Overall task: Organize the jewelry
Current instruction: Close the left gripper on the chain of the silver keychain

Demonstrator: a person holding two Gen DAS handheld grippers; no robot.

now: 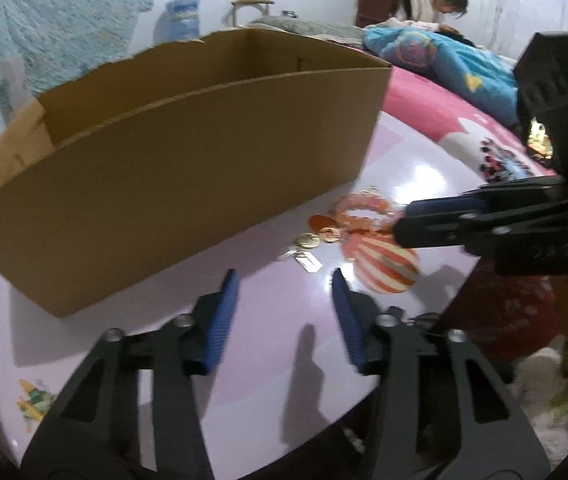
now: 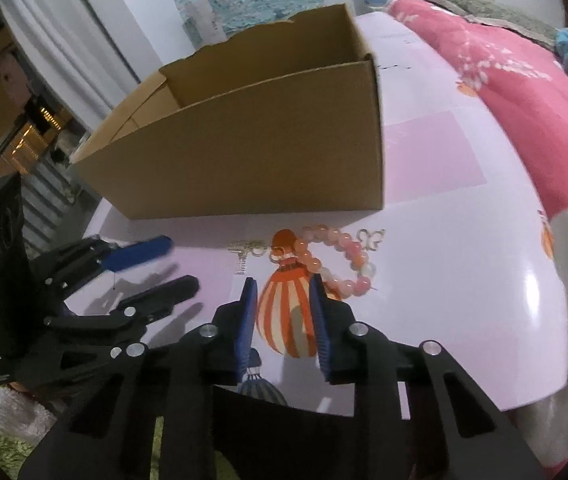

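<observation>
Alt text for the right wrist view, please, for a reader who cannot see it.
The right tool, jaws apart and holding nothing, hovers over a pink bead bracelet lying on a glossy pink table. An open cardboard box stands just behind; the left tool reaches in from the left.

A pink blanket (image 2: 524,92) lies bunched along the far side of the table, with a blue patterned quilt (image 1: 440,56) beyond it. A person in a white top (image 1: 424,0) bends over the quilt, and a turquoise cloth (image 1: 71,20) hangs on the white wall.
</observation>
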